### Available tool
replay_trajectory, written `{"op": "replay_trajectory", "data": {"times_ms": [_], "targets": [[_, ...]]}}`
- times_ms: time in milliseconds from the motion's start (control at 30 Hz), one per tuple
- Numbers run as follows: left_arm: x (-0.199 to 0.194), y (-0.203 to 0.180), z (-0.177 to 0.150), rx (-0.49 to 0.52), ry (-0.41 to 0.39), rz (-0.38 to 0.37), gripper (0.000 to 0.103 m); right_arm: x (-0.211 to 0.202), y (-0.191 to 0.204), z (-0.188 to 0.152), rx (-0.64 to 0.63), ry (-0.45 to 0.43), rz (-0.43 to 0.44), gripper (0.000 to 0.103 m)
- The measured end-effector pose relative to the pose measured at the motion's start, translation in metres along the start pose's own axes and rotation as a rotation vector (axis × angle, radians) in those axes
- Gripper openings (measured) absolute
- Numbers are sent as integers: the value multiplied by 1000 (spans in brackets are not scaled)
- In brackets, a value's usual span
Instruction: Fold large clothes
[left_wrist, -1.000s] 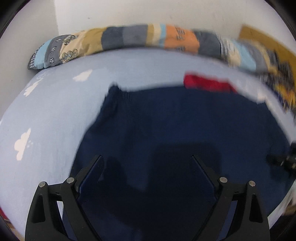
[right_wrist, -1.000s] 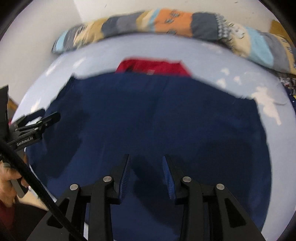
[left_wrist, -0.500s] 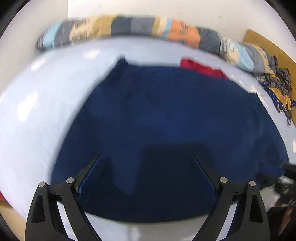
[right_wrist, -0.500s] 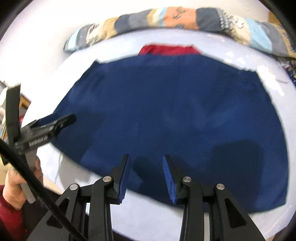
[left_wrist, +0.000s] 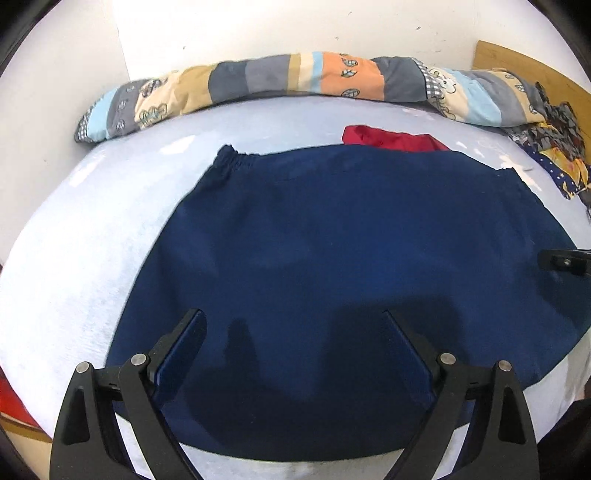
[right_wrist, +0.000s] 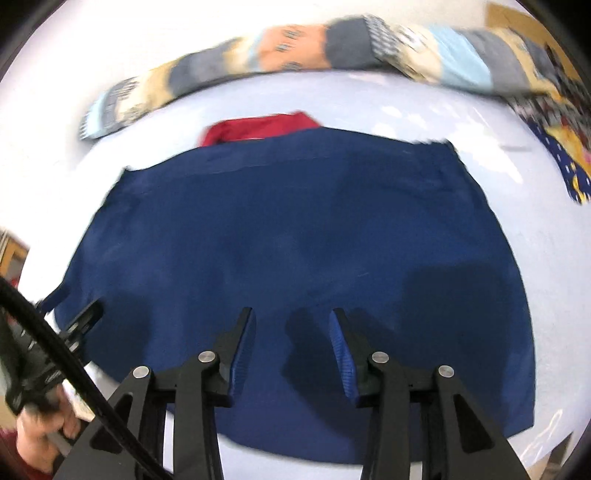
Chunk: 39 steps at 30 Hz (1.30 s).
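Right gripper fingers lately wider.

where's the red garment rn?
The red garment lies on the light blue bedsheet, partly tucked under the far edge of the navy garment, just short of the patchwork quilt roll. Both wrist views show it.

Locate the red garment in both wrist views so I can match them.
Left wrist: red garment sits upper right of centre, poking out from behind the far edge of the navy garment.
Right wrist: red garment sits upper left of centre, behind the same far edge.
Shared landmark: the patchwork quilt rolled along the wall.
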<state>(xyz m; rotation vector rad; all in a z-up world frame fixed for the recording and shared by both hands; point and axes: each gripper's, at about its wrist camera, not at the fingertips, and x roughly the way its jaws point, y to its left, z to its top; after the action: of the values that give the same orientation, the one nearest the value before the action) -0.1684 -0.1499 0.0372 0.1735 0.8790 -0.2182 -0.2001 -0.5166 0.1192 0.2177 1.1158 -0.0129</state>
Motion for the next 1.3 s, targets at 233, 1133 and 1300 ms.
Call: {"op": "replay_trajectory", "data": {"times_ms": [233,1133,1300], "targets": [[8,-2,4,-4,14,-3,94,20,-16,5,73,71,8,60],[-16,-27,10,133,-131,37,94,-32,-36,-20,239,-84,183,69],[-18,-35,9,148,-144,17,94,-55,-78,-46,358,-142,173,69]]}}
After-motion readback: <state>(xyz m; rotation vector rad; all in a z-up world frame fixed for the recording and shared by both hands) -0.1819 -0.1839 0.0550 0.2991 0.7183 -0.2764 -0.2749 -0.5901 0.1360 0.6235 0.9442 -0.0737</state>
